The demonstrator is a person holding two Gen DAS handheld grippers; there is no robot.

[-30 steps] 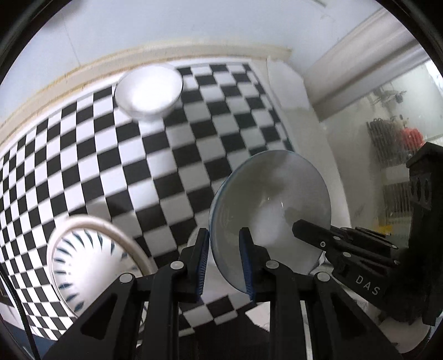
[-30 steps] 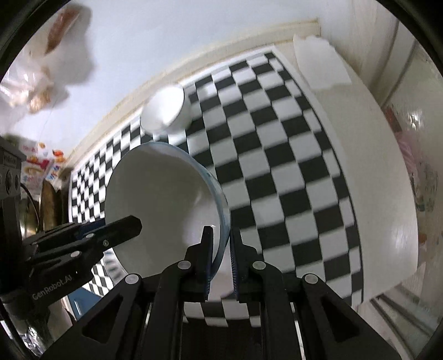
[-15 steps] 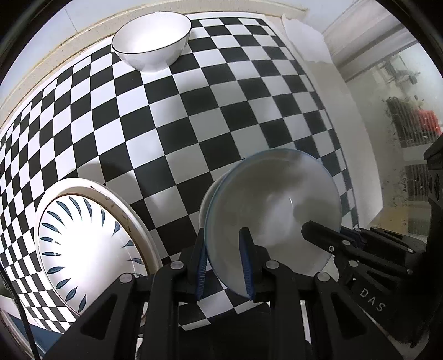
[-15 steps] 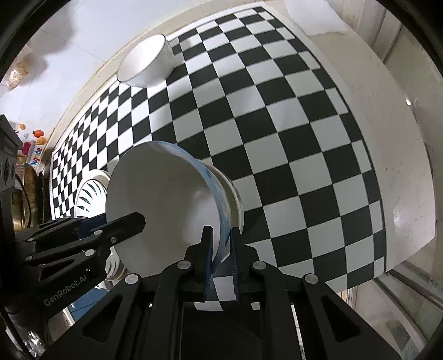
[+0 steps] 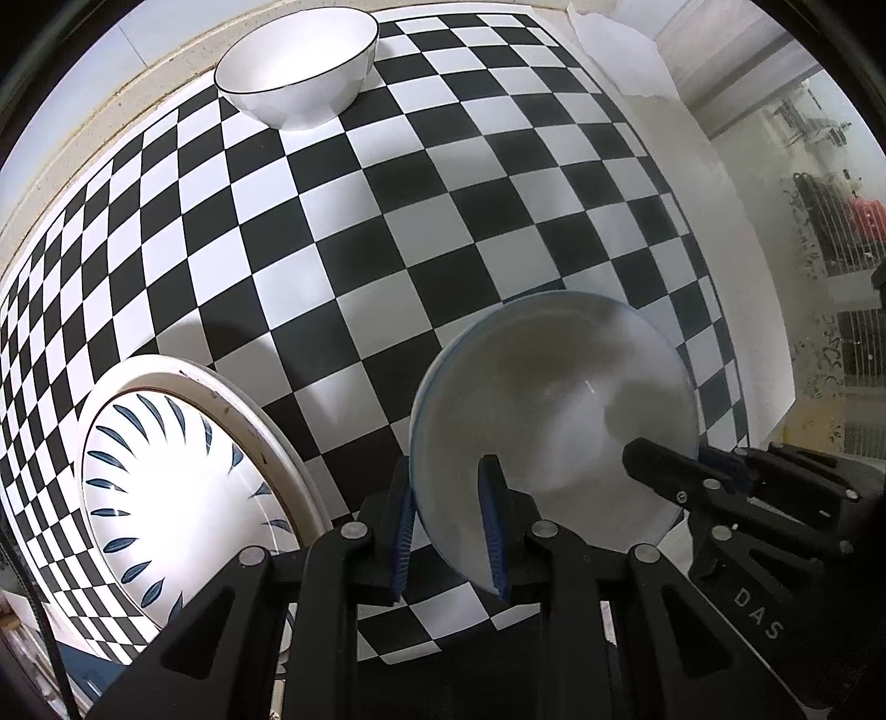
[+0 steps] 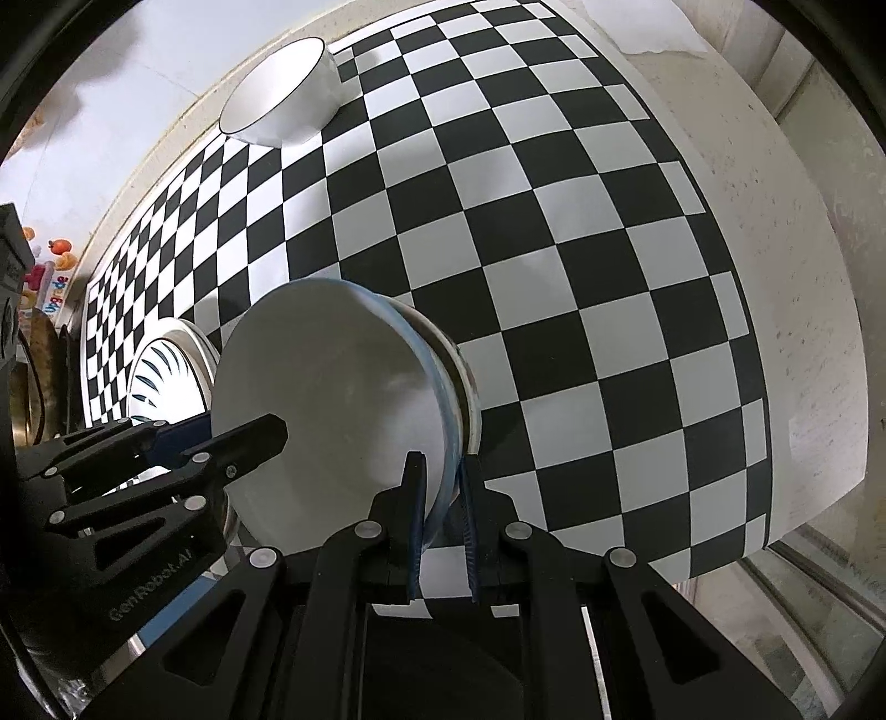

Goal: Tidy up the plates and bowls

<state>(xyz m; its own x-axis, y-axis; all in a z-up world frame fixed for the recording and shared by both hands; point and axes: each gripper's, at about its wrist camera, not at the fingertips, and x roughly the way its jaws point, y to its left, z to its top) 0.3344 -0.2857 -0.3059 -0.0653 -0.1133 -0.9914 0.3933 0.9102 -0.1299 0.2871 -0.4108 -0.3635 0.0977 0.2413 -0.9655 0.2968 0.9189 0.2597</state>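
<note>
Checkered tabletop [image 5: 421, 232], pale wall [image 6: 166, 50]

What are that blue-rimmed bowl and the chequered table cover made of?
The blue-rimmed bowl looks like glazed ceramic: smooth and white with a soft sheen, though it could be melamine. The chequered cover looks like a thin vinyl or paper sheet, lying flat with a matte finish.

A: Where's the blue-rimmed bowl [image 5: 554, 410]?

B: At five o'clock on the checkered cloth, white inside, tilted, nested in a second bowl [image 6: 462, 382].

A: Others?

B: A leaf-patterned plate [image 5: 166, 487] lies flat at eight o'clock, near the pair. A black-rimmed white bowl [image 5: 299, 66] stands upright at eleven o'clock, well apart.
</note>
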